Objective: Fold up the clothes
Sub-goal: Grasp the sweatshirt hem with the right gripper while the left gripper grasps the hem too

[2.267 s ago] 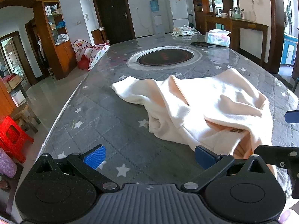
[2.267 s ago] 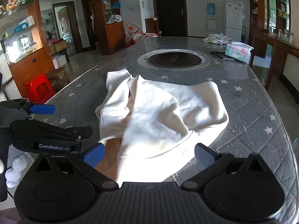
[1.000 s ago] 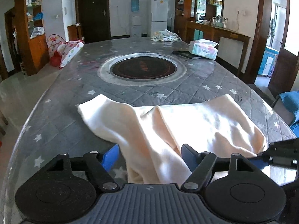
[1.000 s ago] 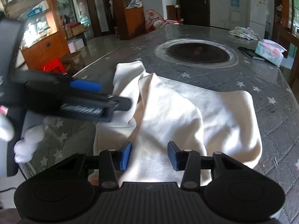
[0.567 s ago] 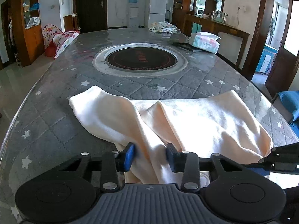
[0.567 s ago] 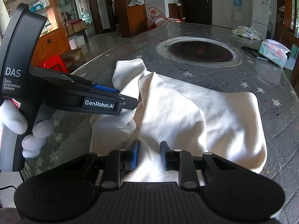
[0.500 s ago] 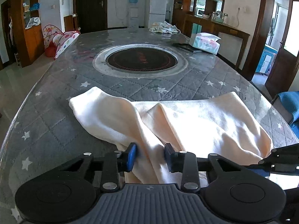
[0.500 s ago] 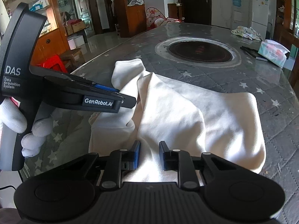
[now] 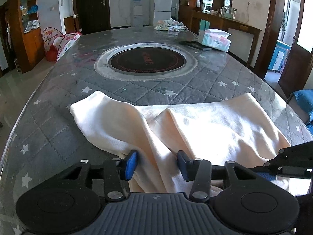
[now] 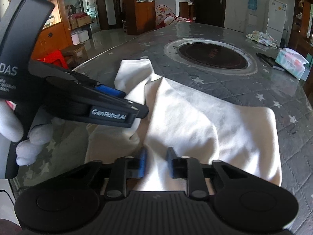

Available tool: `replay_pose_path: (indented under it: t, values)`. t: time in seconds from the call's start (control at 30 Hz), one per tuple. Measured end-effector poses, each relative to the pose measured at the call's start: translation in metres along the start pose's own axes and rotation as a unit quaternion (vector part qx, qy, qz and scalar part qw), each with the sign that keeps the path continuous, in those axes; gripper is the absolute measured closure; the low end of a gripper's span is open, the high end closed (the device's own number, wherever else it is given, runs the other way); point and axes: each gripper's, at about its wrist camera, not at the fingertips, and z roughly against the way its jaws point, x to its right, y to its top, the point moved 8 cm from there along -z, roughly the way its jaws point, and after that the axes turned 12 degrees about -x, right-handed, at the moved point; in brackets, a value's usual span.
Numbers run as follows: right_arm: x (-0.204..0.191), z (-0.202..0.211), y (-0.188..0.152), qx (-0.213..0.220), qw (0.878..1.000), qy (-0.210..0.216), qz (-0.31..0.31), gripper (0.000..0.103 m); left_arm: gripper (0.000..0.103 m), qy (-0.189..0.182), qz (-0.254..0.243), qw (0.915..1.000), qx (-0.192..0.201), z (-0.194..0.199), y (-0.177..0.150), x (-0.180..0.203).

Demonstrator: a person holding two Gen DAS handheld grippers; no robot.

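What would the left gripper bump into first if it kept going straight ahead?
The cream garment: the left gripper already has its folds between the jaws. Beyond lies the quilted table cover, then probably the round cooktop.

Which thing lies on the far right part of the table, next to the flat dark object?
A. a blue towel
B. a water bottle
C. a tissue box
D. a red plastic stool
C: the tissue box sits on the table beside the flat dark object, beyond the round dark inset; a tissue sticks out of its top.
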Motion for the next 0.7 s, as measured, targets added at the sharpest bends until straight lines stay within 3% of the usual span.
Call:
replay_pose_path:
  t: [0.07, 0.2, 0.3, 0.7]
  values:
    - [0.003, 0.003, 0.000, 0.003, 1.000, -0.006, -0.001, 0.095, 0.064, 0.000, -0.001, 1.0000, 0.001, 0.000, 0.000, -0.001]
    - [0.009, 0.010, 0.000, 0.012, 1.000, -0.025, -0.003, 0.097, 0.083, 0.000, 0.002, 1.0000, 0.009, 0.005, 0.000, -0.005]
    - [0.014, 0.016, 0.001, 0.021, 0.999, -0.039, -0.003, 0.097, 0.091, -0.003, 0.007, 0.9999, 0.014, 0.011, -0.002, -0.008]
    - [0.035, 0.044, -0.006, 0.056, 0.995, -0.074, -0.019, 0.099, 0.099, -0.006, 0.034, 0.9981, 0.051, 0.053, -0.020, -0.025]
